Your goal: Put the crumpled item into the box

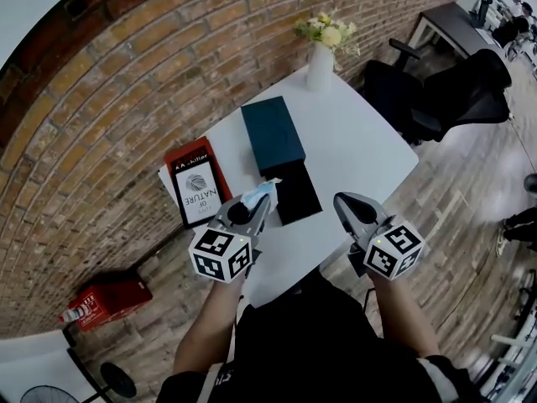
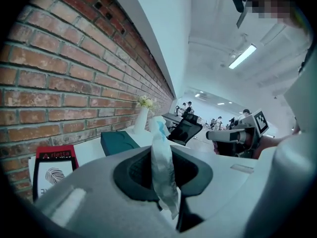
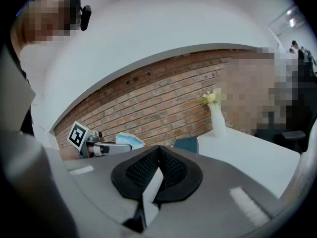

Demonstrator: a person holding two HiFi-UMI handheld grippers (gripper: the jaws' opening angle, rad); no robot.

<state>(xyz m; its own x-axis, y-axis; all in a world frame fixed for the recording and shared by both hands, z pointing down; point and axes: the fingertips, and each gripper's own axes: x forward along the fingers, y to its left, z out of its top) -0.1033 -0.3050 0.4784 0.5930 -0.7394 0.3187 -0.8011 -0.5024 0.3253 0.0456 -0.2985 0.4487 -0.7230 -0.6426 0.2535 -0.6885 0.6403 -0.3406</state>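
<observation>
the left gripper (image 2: 163, 175) is clamped on a thin fold of the crumpled item (image 2: 161, 152), a pale blue-and-white wad held over the near edge of the white table (image 1: 361, 149), just short of the black tray (image 1: 298, 196) and the teal box (image 1: 273, 133). the right gripper (image 3: 157, 168) has its jaws together, seemingly on nothing. held by so little, the wad could slip or cling to a pad and land beside the box; whether the box is open, i can't tell.
</observation>
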